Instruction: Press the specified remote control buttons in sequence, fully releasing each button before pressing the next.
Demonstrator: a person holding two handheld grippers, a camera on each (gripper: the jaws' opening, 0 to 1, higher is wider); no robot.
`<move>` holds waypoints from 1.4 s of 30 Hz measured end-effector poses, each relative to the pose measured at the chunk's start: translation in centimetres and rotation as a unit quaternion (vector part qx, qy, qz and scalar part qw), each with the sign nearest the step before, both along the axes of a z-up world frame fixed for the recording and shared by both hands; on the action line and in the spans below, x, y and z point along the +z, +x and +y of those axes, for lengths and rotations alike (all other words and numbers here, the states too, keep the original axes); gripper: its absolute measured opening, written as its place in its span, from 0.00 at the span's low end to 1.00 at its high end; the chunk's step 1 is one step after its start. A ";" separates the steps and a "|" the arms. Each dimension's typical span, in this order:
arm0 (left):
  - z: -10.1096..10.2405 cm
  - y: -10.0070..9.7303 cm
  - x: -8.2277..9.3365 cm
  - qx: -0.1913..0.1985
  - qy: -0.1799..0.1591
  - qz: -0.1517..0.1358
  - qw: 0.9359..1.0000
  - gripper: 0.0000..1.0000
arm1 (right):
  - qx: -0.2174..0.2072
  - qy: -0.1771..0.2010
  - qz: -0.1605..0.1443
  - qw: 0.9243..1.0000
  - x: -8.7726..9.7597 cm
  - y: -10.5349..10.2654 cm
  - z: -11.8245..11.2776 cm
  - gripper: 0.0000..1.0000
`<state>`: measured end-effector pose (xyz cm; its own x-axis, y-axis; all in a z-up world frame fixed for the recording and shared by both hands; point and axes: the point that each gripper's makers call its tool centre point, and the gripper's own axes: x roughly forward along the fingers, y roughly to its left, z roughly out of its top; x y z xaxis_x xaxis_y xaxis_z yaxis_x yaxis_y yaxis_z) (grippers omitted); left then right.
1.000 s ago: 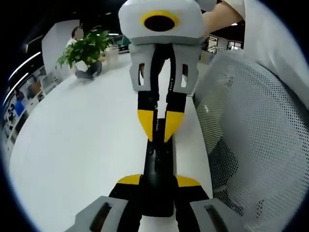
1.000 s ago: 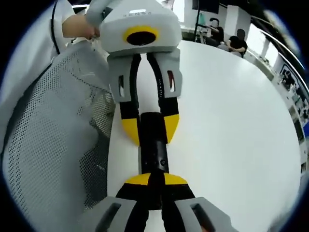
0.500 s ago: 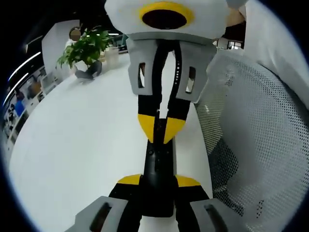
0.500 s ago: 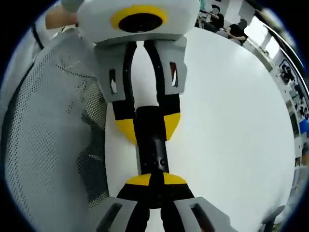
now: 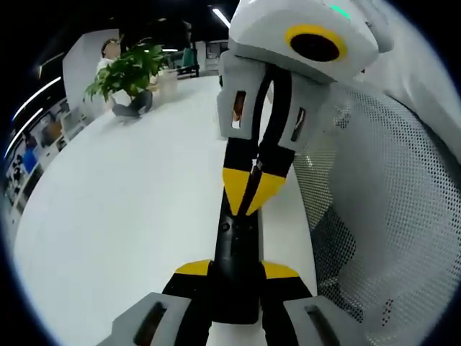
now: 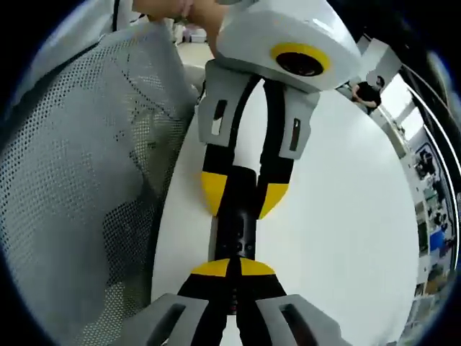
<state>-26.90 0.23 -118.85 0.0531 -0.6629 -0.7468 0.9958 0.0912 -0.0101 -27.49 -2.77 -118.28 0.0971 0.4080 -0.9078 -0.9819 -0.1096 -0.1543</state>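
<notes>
Two claws: one per hand, meeting nose to nose over the counter edge.
Left claw (image 5: 236, 272): clamped on the remote, one yellow pad on each long side of the black body. In its own view it rises from 6 o'clock.
Remote (image 5: 234, 245): one, a slim black bar. It runs from the left claw towards 12 o'clock, lying along the counter's edge strip. Whether it rests on the counter or is held just above it, I cannot tell.
Right claw (image 6: 230, 268): jaws closed, yellow tips together in a wedge. The joined tip sits on the remote's button face, so my guess is that a press is under way. Which button lies under it is hidden.
Counter (image 5: 122, 202): one, white and broad, spreading from 7 to 11 o'clock in the left gripper view.
Mesh chair back (image 5: 374, 216): one, pale grey, just beside the counter edge, at 3 to 5 o'clock in that view.
Potted plant (image 5: 126, 72): one, far off at 10 o'clock on the counter.
Risk, wrong button: the closed wedge is wide against small keys, so a slanted push could catch two at once.
Risk, slip: pushing near the free end could lever the remote in the left claw's hold and skid the tip off.
Risk, release: a lift too shallow would leave the key half down, and the next press might not count.
Risk, fall: the remote lies at the counter's edge next to the chair, so a loosened hold could drop it out of sight.
</notes>
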 end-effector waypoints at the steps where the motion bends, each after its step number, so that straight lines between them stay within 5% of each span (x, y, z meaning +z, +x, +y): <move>1: 0.0 0.0 0.0 0.001 -0.001 0.000 1.000 0.24 | -0.040 0.008 0.035 0.999 0.0 0.1 0.1 0.00; 3: 0.0 0.0 0.0 0.001 -0.001 0.000 1.000 0.24 | -0.067 0.011 0.062 0.996 0.0 0.4 0.1 0.00; 9: 0.0 0.0 0.0 0.002 -0.002 0.000 1.000 0.24 | -0.098 -0.027 0.062 0.993 -0.2 0.6 0.3 0.00; 16: 0.0 0.0 0.0 0.006 0.005 0.000 1.000 0.24 | -0.060 -0.017 0.025 0.998 0.0 0.7 0.2 0.00; 22: 0.0 0.0 0.0 0.004 0.011 0.002 1.000 0.24 | -0.059 -0.011 0.053 0.997 0.1 0.5 0.3 0.00; 30: 0.1 0.0 0.1 0.003 0.009 0.001 1.000 0.24 | -0.053 -0.041 0.054 0.996 -0.3 0.7 0.3 0.00; 34: 0.1 0.0 0.0 0.003 0.009 0.001 1.000 0.24 | -0.074 -0.005 0.078 0.994 -0.1 0.7 0.2 0.00; 42: 0.1 0.0 0.0 0.003 0.009 0.004 1.000 0.24 | -0.066 -0.003 0.087 0.994 -0.1 0.7 -0.7 0.00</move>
